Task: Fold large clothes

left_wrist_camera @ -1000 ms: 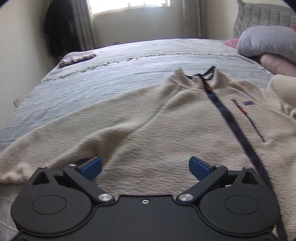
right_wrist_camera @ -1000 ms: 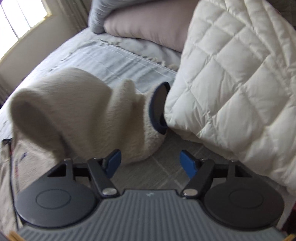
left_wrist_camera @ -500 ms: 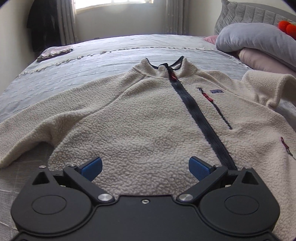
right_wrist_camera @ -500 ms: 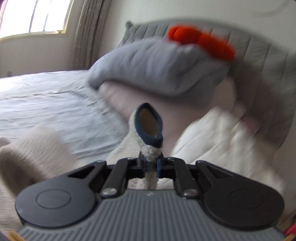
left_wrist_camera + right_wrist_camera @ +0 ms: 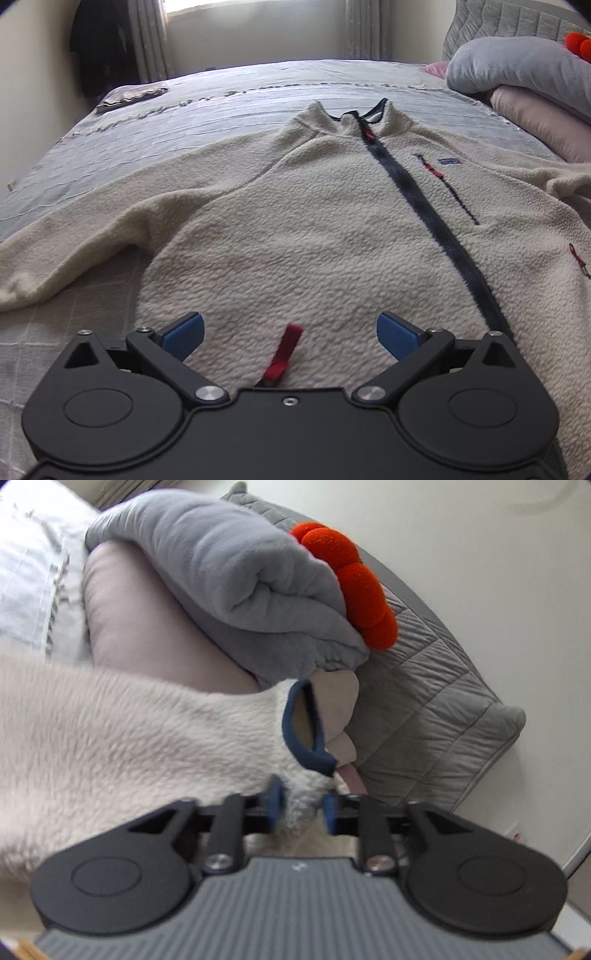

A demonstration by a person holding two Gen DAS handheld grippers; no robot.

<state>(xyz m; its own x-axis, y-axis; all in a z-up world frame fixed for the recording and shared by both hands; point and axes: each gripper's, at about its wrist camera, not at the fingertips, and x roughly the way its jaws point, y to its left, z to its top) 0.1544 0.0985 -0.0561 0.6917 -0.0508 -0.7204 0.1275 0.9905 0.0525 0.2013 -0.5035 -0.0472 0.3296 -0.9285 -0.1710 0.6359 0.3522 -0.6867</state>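
Note:
A cream fleece jacket (image 5: pixel 303 229) with a dark front zip lies spread face up on the bed, collar towards the window. My left gripper (image 5: pixel 290 332) is open and hovers just above the jacket's lower front, over a red zip tab (image 5: pixel 282 354). My right gripper (image 5: pixel 301 806) is shut on the jacket's sleeve (image 5: pixel 147 738) just behind its navy-trimmed cuff (image 5: pixel 306 723) and holds it lifted off the bed, cuff pointing at the pillows.
The grey bedspread (image 5: pixel 184 122) reaches to the window wall. A folded cloth (image 5: pixel 131 98) lies at its far left corner. A grey pillow (image 5: pixel 229 576), a pink pillow (image 5: pixel 147 627) and an orange plush (image 5: pixel 354 583) lean on the quilted headboard (image 5: pixel 424 686).
My right gripper closed on the sleeve near the cuff and lifted it, swinging towards the pillows. My left gripper drew back along the jacket to its lower front and stayed open.

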